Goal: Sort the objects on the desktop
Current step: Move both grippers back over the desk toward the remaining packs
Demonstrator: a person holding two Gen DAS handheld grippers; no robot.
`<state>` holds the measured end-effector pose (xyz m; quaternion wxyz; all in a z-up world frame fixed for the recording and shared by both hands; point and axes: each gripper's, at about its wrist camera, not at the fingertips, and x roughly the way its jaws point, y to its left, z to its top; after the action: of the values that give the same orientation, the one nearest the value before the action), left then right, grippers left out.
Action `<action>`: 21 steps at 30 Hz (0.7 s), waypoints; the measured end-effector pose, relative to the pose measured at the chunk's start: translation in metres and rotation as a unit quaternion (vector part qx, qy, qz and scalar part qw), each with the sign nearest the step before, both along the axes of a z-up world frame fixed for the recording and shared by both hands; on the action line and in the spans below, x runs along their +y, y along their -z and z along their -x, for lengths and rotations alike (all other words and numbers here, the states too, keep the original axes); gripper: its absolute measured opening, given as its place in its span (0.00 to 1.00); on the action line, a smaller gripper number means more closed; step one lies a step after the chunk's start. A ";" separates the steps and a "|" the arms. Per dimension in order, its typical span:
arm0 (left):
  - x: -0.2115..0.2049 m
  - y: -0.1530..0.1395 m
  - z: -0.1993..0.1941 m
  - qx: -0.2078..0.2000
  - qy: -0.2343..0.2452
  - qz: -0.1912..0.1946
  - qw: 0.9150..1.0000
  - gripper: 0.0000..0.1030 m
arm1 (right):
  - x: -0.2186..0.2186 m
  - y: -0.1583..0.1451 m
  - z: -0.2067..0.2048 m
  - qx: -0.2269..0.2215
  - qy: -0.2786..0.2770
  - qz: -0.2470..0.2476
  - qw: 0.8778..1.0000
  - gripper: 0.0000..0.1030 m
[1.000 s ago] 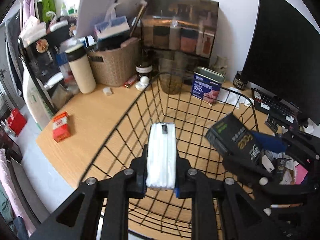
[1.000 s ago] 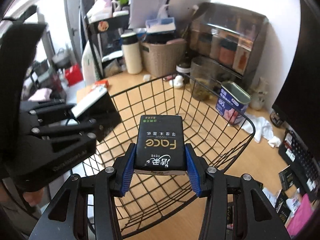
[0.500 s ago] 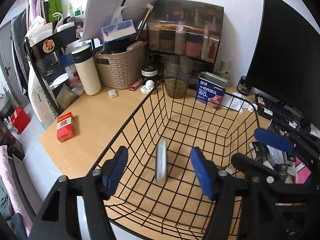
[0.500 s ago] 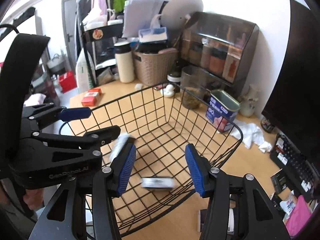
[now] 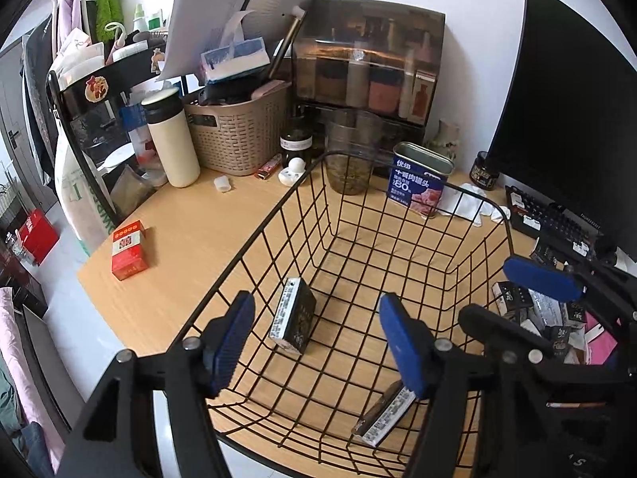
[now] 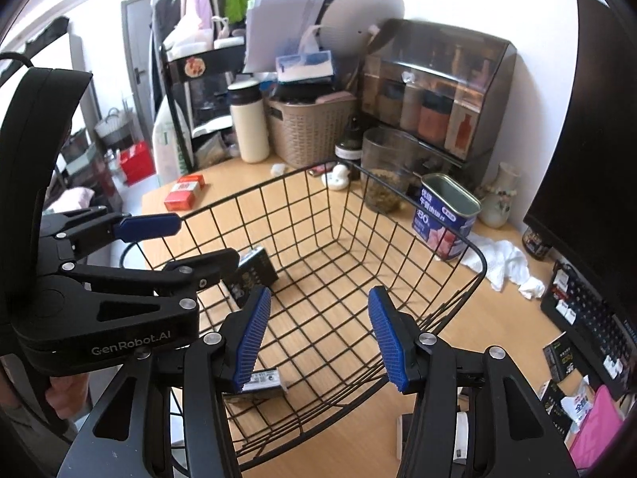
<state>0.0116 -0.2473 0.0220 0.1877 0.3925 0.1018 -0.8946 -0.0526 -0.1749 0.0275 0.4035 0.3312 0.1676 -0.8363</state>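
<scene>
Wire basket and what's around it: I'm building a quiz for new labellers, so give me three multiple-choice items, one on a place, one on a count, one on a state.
1. Where is the red box?
A. On the desk outside the wire basket
B. Inside the basket
C. On the keyboard

2. How many tissue packs lie in the basket?
A. None
B. Two
C. Four

3. How do the left tool and the right tool stand?
A. Both shut on packs
B. One open, one shut
C. Both open, holding nothing

Answers:
1 A, it sits on bare wood left of the basket.
2 B, one pack stands on edge and another lies near the front wall.
3 C, the blue pads stand apart with nothing between them.
</scene>
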 end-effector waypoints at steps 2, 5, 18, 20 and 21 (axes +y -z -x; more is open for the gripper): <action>0.002 -0.003 -0.001 0.005 0.005 -0.007 1.000 0.68 | 0.001 -0.003 -0.001 0.004 -0.001 -0.002 1.000 0.50; 0.011 -0.011 -0.002 0.015 0.024 -0.026 0.999 0.68 | 0.010 -0.010 -0.003 0.012 0.004 -0.003 1.000 0.50; 0.138 -0.015 0.010 0.017 0.176 -0.046 0.983 0.83 | 0.197 -0.005 -0.010 0.023 0.172 -0.017 0.985 0.63; 0.160 -0.009 0.014 0.009 0.203 -0.064 0.977 0.83 | 0.224 0.005 -0.015 0.010 0.199 -0.007 0.980 0.71; 0.170 -0.005 0.016 0.003 0.214 -0.069 0.974 0.83 | 0.238 0.010 -0.017 0.003 0.212 -0.005 0.977 0.73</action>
<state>-0.0045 -0.0776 0.0266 -0.0365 0.4147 0.0775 -0.9059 -0.0356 0.0632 0.0172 0.2150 0.3585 0.0993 -0.9030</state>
